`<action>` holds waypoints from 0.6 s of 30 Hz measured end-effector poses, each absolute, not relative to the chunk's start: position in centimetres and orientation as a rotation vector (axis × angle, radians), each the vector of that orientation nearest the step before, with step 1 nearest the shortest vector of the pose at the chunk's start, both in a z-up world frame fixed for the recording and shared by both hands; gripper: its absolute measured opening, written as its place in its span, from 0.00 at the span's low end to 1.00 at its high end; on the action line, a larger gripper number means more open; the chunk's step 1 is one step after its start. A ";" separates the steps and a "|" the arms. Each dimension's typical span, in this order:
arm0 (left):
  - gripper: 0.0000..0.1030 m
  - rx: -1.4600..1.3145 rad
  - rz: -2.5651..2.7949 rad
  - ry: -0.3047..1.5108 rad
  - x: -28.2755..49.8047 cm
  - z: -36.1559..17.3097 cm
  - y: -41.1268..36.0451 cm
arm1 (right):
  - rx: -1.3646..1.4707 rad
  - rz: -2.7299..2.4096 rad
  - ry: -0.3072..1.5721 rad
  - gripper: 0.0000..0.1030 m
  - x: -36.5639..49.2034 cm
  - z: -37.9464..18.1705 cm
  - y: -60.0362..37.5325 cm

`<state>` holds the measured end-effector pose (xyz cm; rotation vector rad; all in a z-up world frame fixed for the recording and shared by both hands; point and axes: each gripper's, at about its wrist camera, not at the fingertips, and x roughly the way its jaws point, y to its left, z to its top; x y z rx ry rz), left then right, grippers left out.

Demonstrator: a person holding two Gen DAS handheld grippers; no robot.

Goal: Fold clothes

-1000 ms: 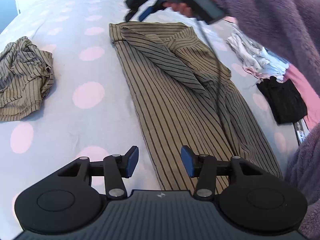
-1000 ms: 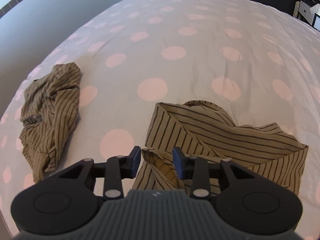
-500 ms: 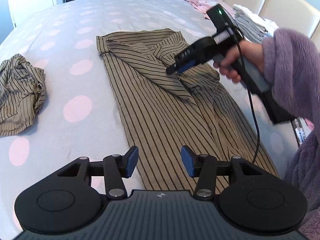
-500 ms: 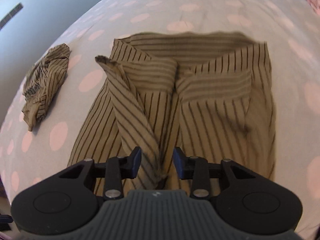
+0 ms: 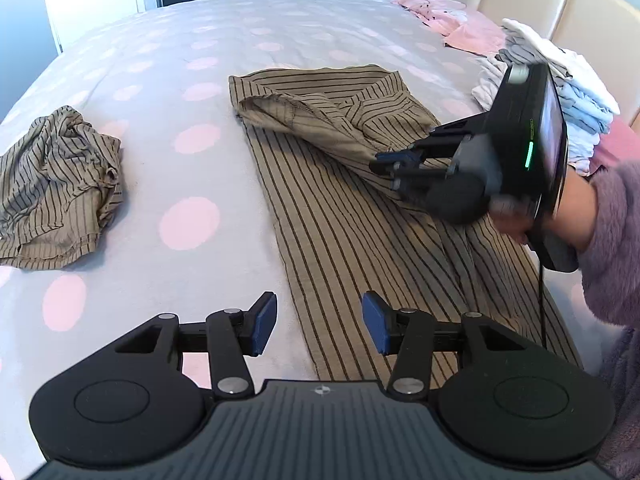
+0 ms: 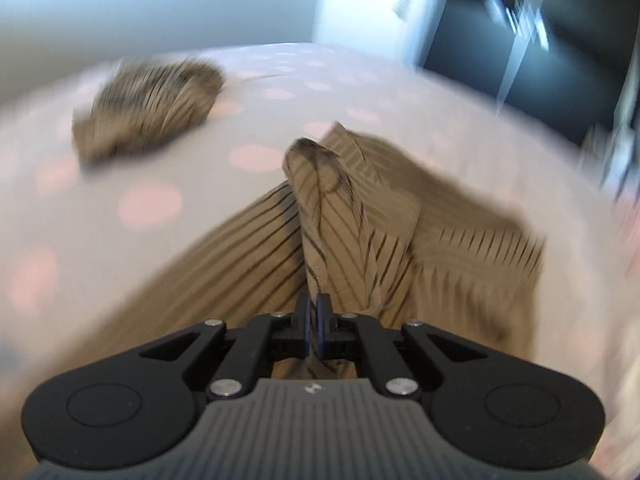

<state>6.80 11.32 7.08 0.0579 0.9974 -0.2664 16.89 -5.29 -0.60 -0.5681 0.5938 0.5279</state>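
1. Seen from the left wrist, the left hand-held gripper point(image 5: 319, 327) hangs open above the near end of the striped trousers point(image 5: 344, 216), which lie lengthwise mid-bed point(image 5: 192, 60); a crumpled striped garment point(image 5: 56, 184) sits near the left edge.
2. Seen from the right wrist, the right hand-held gripper point(image 6: 313, 327) pinches a lifted fold of the trousers.

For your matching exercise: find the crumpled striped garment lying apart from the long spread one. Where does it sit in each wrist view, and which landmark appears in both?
Left wrist view: the crumpled striped garment lies at the left edge, on the dotted bedspread.
Right wrist view: it appears blurred at upper left, beyond the right claw.
Shared landmark: the long striped garment, whose raised fold the right claw grips.
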 end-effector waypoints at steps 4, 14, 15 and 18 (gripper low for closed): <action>0.44 0.071 -0.252 0.985 6.8 7.1 11.4 | -0.766 0.568 0.527 0.05 14.8 -2.6 -3.0; 0.44 0.039 -0.309 0.923 11.2 8.1 12.8 | -0.672 0.646 0.544 0.17 13.3 -0.8 -4.5; 0.44 0.030 -0.322 0.912 12.0 8.2 13.0 | -0.661 0.637 0.544 0.19 13.3 -0.5 -4.9; 0.47 -0.013 -0.350 0.897 15.0 8.0 13.3 | -0.623 0.591 0.559 0.19 15.0 0.1 -6.2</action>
